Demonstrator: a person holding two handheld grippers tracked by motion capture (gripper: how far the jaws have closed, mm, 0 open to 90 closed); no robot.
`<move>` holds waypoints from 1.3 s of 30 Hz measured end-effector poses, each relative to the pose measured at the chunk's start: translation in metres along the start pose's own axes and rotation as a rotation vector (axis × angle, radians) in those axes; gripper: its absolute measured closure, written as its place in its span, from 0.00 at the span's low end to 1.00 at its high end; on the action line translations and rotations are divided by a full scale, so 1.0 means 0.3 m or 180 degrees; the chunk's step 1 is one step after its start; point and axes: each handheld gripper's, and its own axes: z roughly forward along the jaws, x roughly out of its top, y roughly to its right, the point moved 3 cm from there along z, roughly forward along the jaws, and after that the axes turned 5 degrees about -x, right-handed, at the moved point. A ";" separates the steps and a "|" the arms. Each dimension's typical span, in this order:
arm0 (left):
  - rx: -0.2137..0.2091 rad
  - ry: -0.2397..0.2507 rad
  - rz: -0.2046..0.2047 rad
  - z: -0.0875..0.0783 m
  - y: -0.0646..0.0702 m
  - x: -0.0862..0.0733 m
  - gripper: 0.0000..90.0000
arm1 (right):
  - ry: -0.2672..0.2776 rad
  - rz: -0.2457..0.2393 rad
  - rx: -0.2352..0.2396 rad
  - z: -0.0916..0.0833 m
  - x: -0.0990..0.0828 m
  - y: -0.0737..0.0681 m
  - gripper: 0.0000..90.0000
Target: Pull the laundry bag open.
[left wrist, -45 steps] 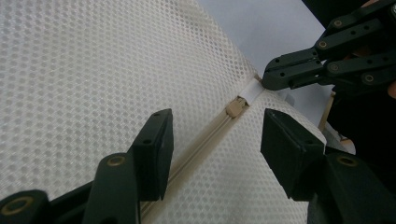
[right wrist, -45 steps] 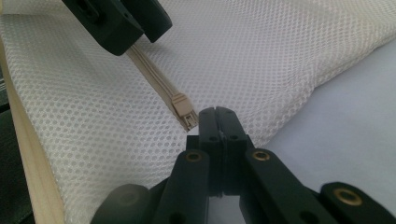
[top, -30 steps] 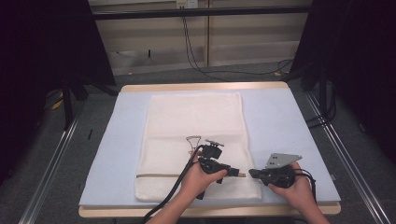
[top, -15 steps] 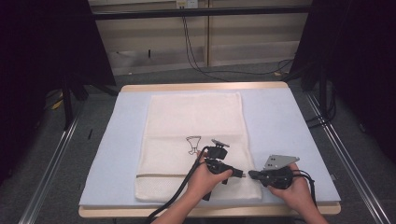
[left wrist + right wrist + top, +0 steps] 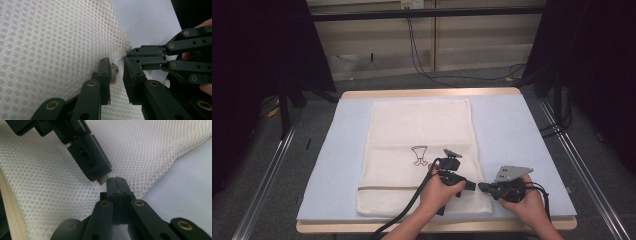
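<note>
Mesh laundry bag (image 5: 419,150), cream, flat on the pale blue table cover (image 5: 517,145), small black figure printed near its middle; near edge partly hidden by both hands. Zipper pull (image 5: 114,72): small tan tab at the bag's near right corner, largely covered by jaws, details hard to make out. Left gripper (image 5: 471,186): held low, pointing right along the bag's edge; jaws have just been closing, a narrow gap left, the tab between them, contact not clear. Right gripper (image 5: 482,187): held low, pointing left, tip to tip with the other; jaws pressed together, pinching the bag's corner edge, as far as can be seen
</note>
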 end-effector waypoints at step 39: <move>-0.0088 -0.0025 -0.0228 -0.025 -0.019 -0.001 0.97 | -0.0092 0.0021 -0.0061 -0.001 -0.001 -0.003 1.00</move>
